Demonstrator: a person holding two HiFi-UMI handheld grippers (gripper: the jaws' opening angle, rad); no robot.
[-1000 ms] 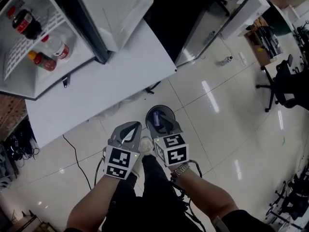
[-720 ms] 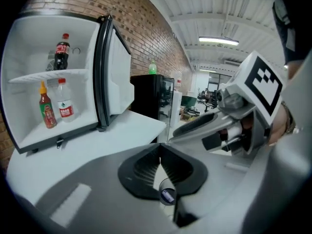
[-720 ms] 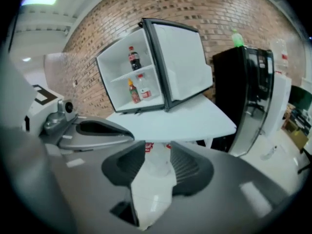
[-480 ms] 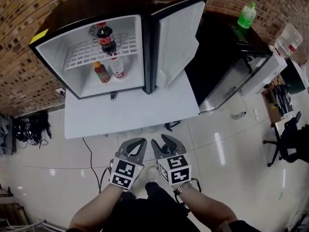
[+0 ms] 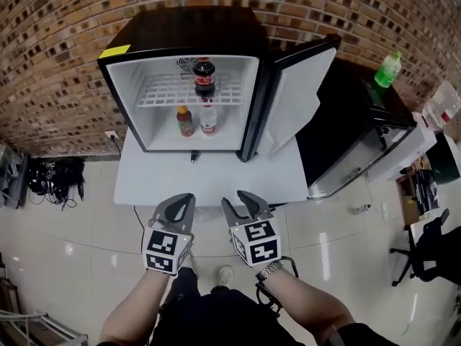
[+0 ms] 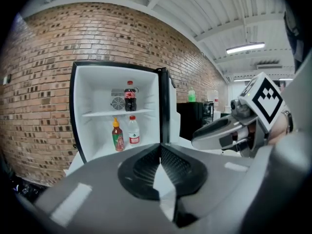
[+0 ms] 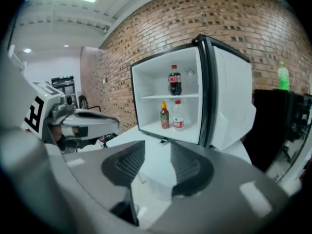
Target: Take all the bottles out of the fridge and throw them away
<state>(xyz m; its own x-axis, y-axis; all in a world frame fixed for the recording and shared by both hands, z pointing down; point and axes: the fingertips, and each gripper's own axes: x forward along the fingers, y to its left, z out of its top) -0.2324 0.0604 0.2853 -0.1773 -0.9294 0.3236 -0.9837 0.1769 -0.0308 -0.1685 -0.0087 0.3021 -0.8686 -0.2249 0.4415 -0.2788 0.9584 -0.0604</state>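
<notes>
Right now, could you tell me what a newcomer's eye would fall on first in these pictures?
The open mini fridge against the brick wall strikes first, with a cola bottle on its wire shelf and a red sauce bottle beside a water bottle below. In front, the left gripper is shut and the right gripper open, both empty; a green bottle tops the black cabinet at right.

black fridge [image 5: 187, 27] white inside, red-brown brick wall [image 5: 57, 63], green bottle [image 5: 388, 69], dark cola bottle [image 5: 204, 78] red label
</notes>
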